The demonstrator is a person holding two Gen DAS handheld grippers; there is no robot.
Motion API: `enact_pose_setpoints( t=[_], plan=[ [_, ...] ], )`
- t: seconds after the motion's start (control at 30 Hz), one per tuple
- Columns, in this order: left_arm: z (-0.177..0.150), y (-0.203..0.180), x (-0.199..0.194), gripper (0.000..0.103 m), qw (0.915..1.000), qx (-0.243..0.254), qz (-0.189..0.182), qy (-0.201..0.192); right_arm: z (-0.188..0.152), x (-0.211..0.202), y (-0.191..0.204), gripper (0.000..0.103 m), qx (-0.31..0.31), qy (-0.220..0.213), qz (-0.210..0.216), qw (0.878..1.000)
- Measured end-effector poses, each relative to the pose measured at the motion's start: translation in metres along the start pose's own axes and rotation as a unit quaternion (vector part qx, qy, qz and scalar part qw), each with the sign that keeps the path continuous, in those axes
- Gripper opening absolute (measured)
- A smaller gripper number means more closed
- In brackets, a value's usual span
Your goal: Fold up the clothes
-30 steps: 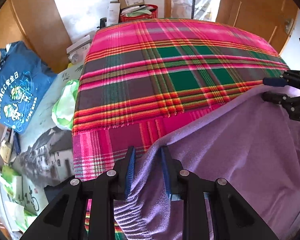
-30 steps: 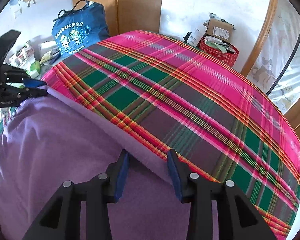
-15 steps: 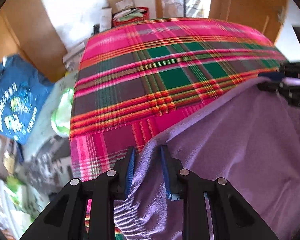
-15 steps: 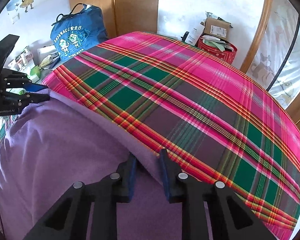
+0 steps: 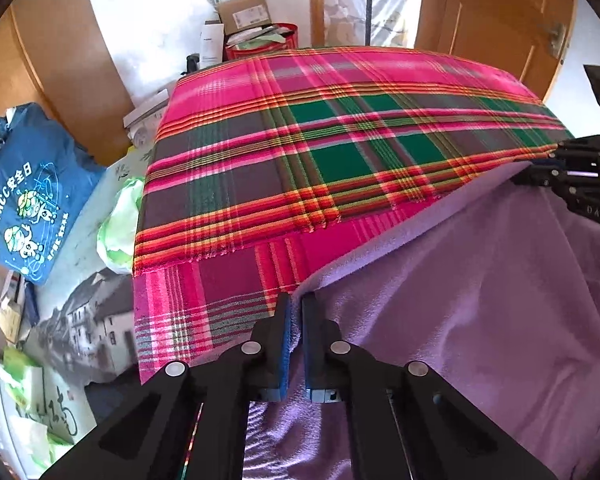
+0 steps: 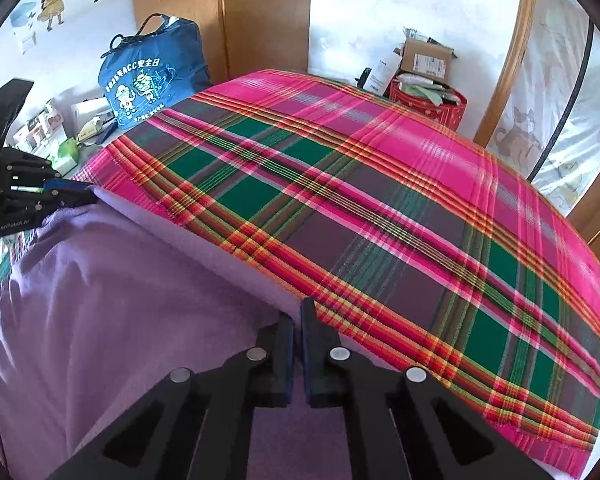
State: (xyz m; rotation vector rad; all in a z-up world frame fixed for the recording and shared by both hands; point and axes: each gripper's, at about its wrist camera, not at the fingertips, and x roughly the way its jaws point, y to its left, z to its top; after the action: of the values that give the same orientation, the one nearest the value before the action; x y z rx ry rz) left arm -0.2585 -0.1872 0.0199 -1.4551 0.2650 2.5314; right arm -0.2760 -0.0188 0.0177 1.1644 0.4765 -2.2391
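Where each tool (image 5: 295, 306) (image 6: 296, 314) pinches, purple garment (image 5: 480, 320) edge between pads

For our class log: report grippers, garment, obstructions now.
Left gripper and right gripper shut on soft purple fleece garment's far edge. Garment on pink-green plaid blanket. Nothing in the way.
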Motion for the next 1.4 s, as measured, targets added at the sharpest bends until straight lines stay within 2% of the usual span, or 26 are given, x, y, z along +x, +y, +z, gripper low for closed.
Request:
enact_pose_setpoints(
  t=[0.17,0.53,0.67,1.03,1.4],
  plan=[
    [0.003,0.004,-0.012,0.005,0.9994,-0.024,0.011,-0.022,0.000,-0.024,0.008,0.003,-0.004,-0.030,-0.009,0.999],
    [-0.015,-0.012,-0.064,0.005,0.9969,-0.026,0.032,-0.068,-0.016,-0.101,0.036,0.003,-0.001,-0.096,-0.029,0.995],
    [-0.026,-0.021,-0.086,0.005,0.9956,-0.026,0.038,-0.082,-0.026,-0.123,0.049,0.003,-0.012,-0.108,-0.045,0.993],
    [-0.065,-0.036,-0.137,0.005,0.9919,-0.039,0.043,-0.113,-0.064,-0.169,0.085,0.003,-0.019,-0.124,-0.047,0.991],
    [-0.117,-0.054,-0.175,0.005,0.9907,-0.042,0.038,-0.123,-0.104,-0.211,0.121,0.003,-0.026,-0.131,-0.048,0.990]
  ],
)
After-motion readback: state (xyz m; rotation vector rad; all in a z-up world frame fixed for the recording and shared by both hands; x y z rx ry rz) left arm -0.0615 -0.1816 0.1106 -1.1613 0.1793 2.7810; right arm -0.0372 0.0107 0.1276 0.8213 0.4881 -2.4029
